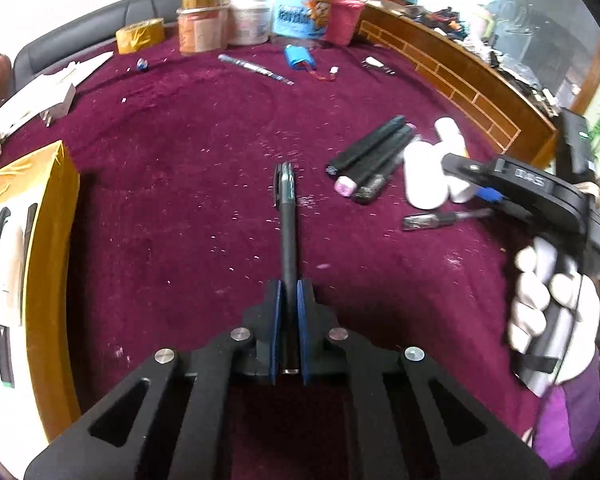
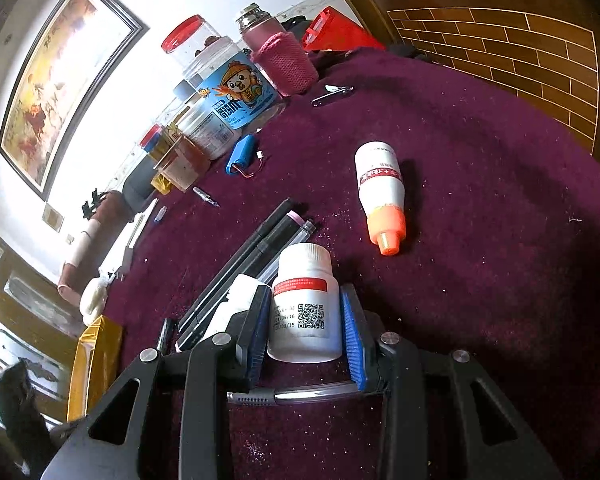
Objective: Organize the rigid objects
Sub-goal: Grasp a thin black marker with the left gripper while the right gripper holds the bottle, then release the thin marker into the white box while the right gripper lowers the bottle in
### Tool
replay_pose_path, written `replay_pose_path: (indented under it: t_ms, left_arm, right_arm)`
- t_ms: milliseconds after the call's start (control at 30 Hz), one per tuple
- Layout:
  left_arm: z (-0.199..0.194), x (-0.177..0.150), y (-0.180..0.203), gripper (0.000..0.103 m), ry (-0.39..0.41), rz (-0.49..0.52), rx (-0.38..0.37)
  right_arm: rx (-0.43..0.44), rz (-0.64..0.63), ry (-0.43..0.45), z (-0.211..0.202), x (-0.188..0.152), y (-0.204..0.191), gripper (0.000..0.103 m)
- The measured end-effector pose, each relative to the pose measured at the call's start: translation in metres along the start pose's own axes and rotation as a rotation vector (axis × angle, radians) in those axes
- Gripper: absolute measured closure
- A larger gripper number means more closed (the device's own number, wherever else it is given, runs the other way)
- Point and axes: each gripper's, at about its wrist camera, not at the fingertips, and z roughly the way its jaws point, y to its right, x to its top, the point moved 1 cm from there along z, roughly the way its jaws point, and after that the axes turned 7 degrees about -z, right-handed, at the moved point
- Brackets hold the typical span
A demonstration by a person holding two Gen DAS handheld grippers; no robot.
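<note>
my left tongs (image 1: 288, 300) grip a black pen (image 1: 288, 216) above the cloth (image 1: 180, 200). my right tongs (image 2: 306, 320) straddle a white bottle (image 2: 306, 304), pads at its sides; whether they clamp it i cannot tell. markers (image 1: 368, 156), another bottle (image 2: 380, 184) and a clear pen (image 1: 440, 218) lie loose, so i judge the sorting barely begun.

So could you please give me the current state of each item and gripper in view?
Left hand-held gripper: shut on black pen.
Right hand-held gripper: around white pill bottle, grip uncertain.
Orange-capped bottle: lying down, capped.
Markers: lying together.
Red-lidded jar: upright, lidded.
</note>
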Motion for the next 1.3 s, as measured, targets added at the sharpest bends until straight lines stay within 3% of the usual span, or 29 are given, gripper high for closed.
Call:
replay_pose_path:
  t_ms: [67,100,133,200,233,300,333,400,667,867,1000,1200,1300]
  left_arm:
    - [-0.001,0.003,0.006,0.091,0.019,0.011,-0.003]
    - [0.002,0.006,0.011,0.077,0.019,0.021,0.007]
    - [0.008,0.010,0.013,0.057,0.014,0.026,0.020]
    - [0.027,0.014,0.022,0.041,0.003,0.050,0.041]
    - [0.032,0.015,0.031,0.039,0.037,0.107,0.061]
    - [0.035,0.014,0.037,0.047,0.074,0.158,0.081]
    - [0.035,0.015,0.035,0.068,0.067,0.135,0.060]
    - [0.030,0.015,0.032,0.097,0.061,0.139,0.051]
    - [0.005,-0.002,0.004,0.097,0.052,0.005,-0.072]
    - [-0.056,-0.015,-0.018,0.097,0.156,-0.092,-0.206]
    - [-0.092,-0.024,-0.047,0.097,0.230,-0.126,-0.193]
    - [-0.122,-0.044,-0.123,0.096,0.299,-0.251,-0.119]
    - [-0.134,-0.061,-0.165,0.097,0.330,-0.372,-0.182]
  right_arm:
    - [0.000,0.000,0.000,0.000,0.000,0.000,0.072]
    - [0.000,0.001,0.000,0.000,0.000,0.000,0.072]
    - [0.001,0.001,0.000,0.000,0.000,0.000,0.072]
    - [0.003,0.003,0.001,0.000,-0.001,0.000,0.072]
    - [0.004,0.003,0.001,0.000,0.000,0.000,0.072]
    - [0.003,0.003,0.001,0.000,-0.001,0.000,0.072]
    - [0.003,0.002,0.001,0.000,-0.001,0.000,0.072]
    - [0.002,0.002,0.002,0.000,0.000,0.000,0.072]
    - [-0.011,-0.011,0.004,0.001,0.001,-0.003,0.072]
    - [-0.088,-0.084,-0.007,0.003,0.000,-0.016,0.073]
    - [-0.108,-0.095,-0.006,-0.011,-0.001,-0.021,0.073]
    - [-0.024,-0.130,0.040,-0.055,0.004,-0.059,0.073]
    - [0.051,-0.181,-0.005,-0.053,-0.001,-0.096,0.073]
